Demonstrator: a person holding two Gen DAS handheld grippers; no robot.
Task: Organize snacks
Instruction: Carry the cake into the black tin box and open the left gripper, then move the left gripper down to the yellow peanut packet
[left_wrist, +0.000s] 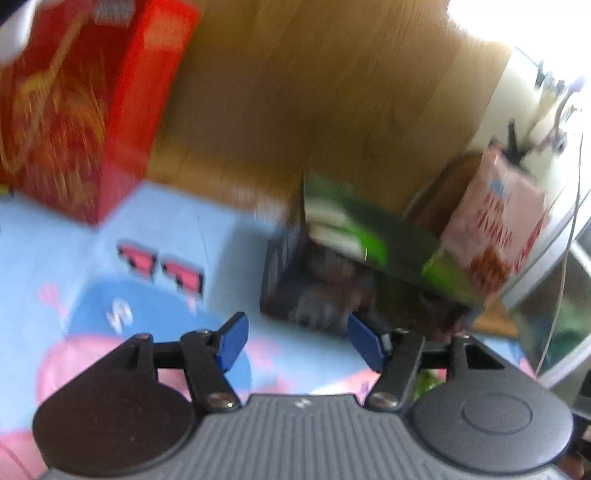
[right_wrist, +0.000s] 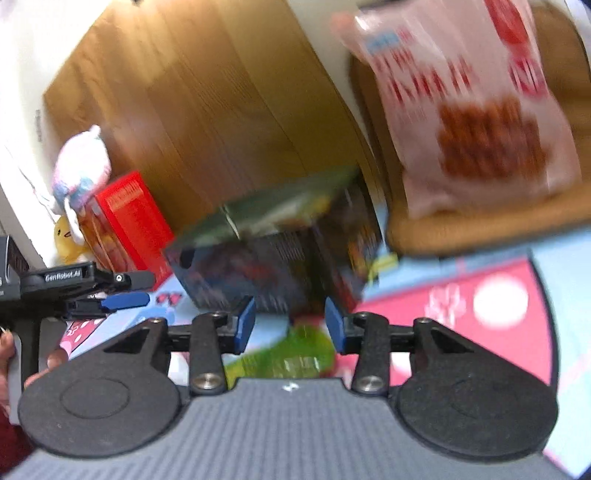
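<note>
Roughly, two claws (left_wrist: 297, 338) (right_wrist: 290, 323) spread, empty, one dark box (right_wrist: 273, 266), one red box (left_wrist: 85, 110).

Landmark = dark box (right_wrist: 280, 266), on mat (right_wrist: 480, 280), w/ flat box (left_wrist: 369, 229) on top. Tall box (right_wrist: 133, 221) left of it, snack bag (right_wrist: 469, 122) right, wood panel (right_wrist: 207, 110) behind.
</note>
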